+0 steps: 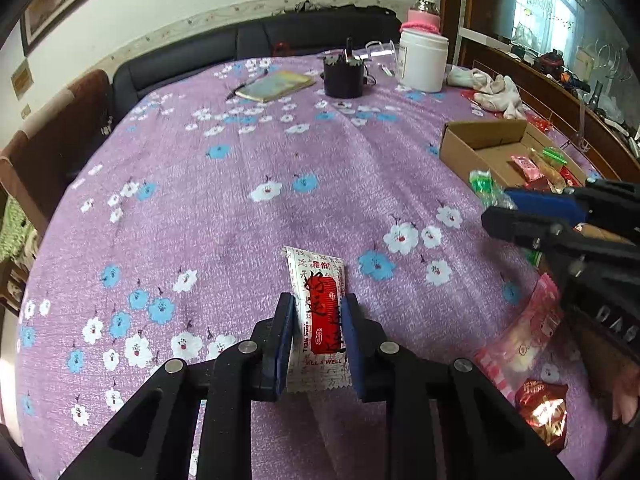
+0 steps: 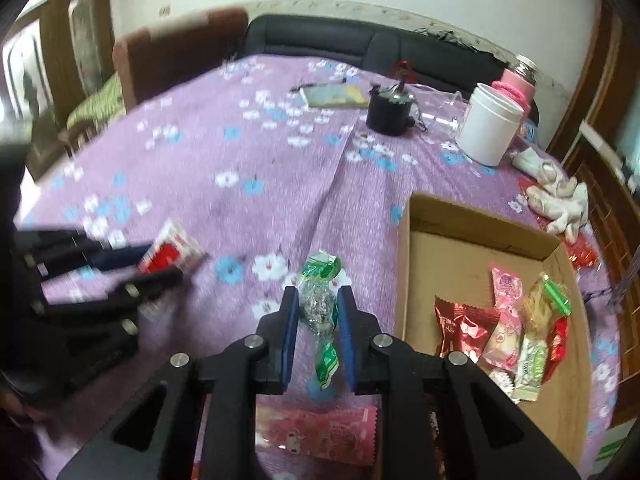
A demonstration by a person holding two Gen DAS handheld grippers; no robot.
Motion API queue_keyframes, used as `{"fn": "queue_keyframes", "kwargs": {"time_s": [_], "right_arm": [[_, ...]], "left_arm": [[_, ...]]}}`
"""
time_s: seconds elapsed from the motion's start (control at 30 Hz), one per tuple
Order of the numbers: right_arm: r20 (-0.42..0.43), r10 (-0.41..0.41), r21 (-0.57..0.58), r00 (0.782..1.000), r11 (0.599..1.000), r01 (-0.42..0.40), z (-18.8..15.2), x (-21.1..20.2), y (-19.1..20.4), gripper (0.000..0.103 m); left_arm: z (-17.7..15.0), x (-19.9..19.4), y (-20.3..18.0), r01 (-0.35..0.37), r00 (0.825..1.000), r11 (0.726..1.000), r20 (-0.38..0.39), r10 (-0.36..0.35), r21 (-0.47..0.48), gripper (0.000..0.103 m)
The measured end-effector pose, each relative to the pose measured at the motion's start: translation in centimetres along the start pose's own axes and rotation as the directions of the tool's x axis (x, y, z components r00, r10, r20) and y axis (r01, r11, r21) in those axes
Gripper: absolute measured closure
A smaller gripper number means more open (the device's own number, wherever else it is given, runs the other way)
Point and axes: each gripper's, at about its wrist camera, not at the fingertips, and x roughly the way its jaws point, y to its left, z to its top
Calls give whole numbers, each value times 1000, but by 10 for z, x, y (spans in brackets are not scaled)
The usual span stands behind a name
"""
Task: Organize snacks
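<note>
Right claw point(image 2: 318, 312): closed on a green sweet point(image 2: 319, 308), pads pinching its clear middle, green twist ends sticking out above and below; held clear of the cloth; cardboard box point(image 2: 484, 240) just to its right, several wrapped snacks already lying inside; carry over the near wall and let go low over a bare patch of the box floor, so the light wrapper does not bounce out.

Left claw point(image 1: 318, 336): closed on a white and red packet point(image 1: 318, 312), gripped by its long edges, far end jutting forward; box point(image 1: 480, 140) well off to its right, the right claw between; wait for that claw to clear, then follow the same route.

Still loose on the purple flowered tablecloth point(image 1: 240, 160): a pink packet point(image 1: 524, 332); a red foil packet point(image 1: 544, 412).
</note>
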Motion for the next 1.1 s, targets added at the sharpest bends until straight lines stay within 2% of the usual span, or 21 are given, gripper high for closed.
{"fn": "queue_keyframes", "kwargs": {"time_s": [0.23,1.1], "right_arm": [[47,70,102,996,992,-74,5,-7,-13,84],[78,113,137,991,983,-122,4,-9,-17,84]], "left_arm": [[2,-7,-1,-24,998,1000,59,25,-16,78],[6,-14,9,-120,981,990,142,129,-68,78]]}}
